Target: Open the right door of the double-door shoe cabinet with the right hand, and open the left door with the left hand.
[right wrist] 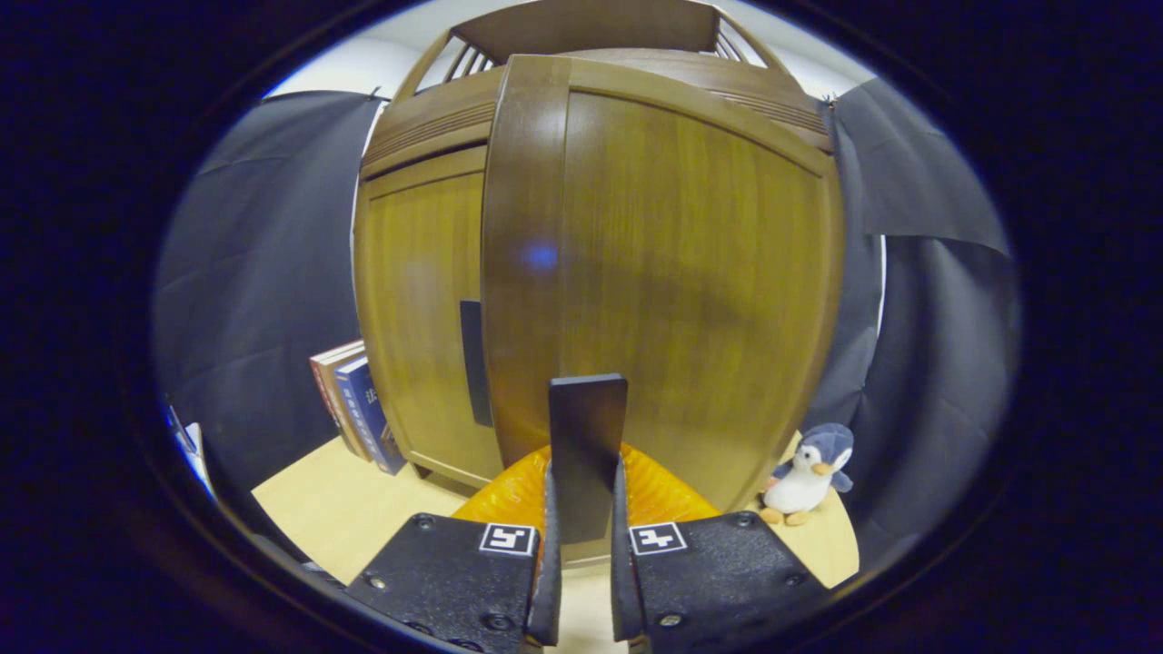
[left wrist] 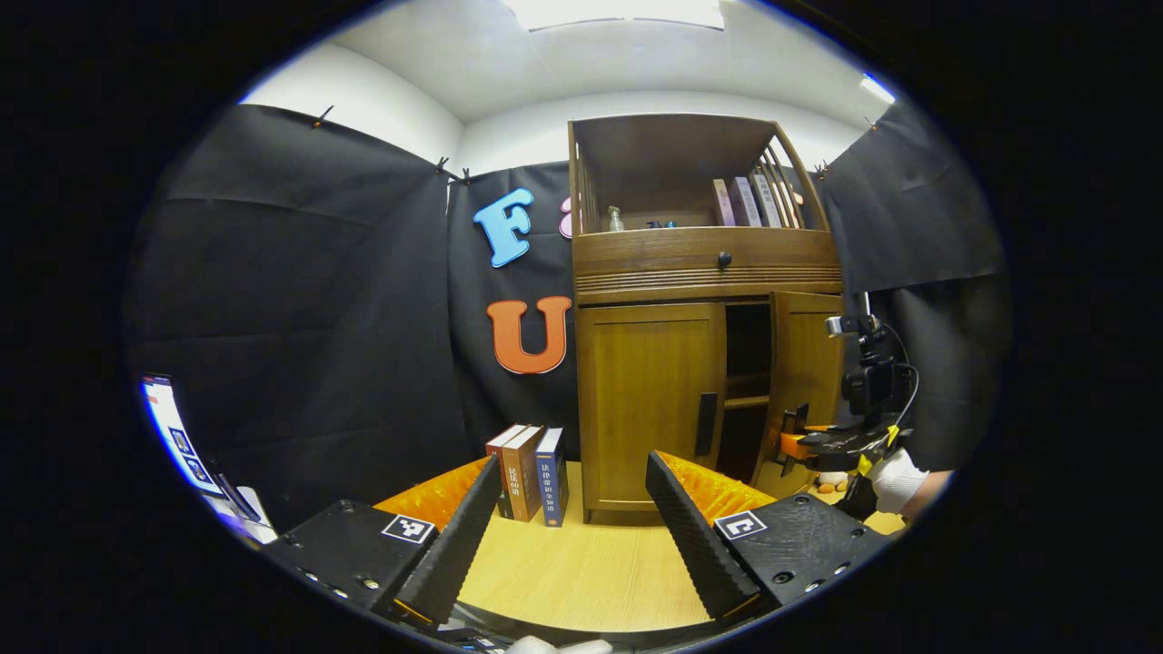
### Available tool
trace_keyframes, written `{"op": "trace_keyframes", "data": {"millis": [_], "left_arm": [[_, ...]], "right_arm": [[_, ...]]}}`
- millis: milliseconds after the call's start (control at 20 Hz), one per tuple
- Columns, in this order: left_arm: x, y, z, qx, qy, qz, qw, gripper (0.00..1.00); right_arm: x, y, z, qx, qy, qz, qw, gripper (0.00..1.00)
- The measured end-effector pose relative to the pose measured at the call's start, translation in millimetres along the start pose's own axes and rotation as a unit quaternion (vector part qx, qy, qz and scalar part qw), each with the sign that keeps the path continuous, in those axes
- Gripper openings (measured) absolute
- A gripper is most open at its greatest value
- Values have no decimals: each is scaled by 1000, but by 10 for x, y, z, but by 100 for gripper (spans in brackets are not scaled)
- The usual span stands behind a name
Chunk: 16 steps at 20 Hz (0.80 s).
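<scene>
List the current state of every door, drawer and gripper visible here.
Right door: swung partly open.
Left door: closed.
Drawer: closed.
Right gripper: shut on the right door's handle.
Left gripper: open, holding nothing, back from the shoe cabinet.

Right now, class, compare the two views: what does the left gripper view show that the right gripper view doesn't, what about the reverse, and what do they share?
Left gripper view: the upper shelf's books, the drawer knob, the dark interior behind the part-open right door, and the open left tongs, short of the cabinet. Right gripper view: the right tongs shut on that door's handle, and a plush penguin seen whole. Shared: the closed left door and the standing books beside it.
</scene>
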State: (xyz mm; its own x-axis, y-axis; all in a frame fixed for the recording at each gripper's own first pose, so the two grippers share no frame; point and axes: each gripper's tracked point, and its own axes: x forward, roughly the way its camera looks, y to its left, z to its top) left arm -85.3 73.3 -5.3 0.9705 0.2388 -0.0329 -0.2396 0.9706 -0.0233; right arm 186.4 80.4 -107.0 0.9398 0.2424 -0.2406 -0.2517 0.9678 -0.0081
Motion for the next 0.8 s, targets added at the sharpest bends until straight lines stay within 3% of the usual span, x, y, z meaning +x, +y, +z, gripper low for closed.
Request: {"op": "trace_keyframes", "data": {"millis": [200,500,800], "left_arm": [[-40,-224,-22,-3,2,-25,1000,96],[-45,-625,-16,-14,2,-73,997,96],[-65,-1043,3,-19,1,-117,993,96]], "right_arm": [[-373,-249,-120,5,5,-3,1000,24],[-839,-783,-269,20,6,-43,999,20],[-1097,-1368,-360,35,6,-93,995,7]]}}
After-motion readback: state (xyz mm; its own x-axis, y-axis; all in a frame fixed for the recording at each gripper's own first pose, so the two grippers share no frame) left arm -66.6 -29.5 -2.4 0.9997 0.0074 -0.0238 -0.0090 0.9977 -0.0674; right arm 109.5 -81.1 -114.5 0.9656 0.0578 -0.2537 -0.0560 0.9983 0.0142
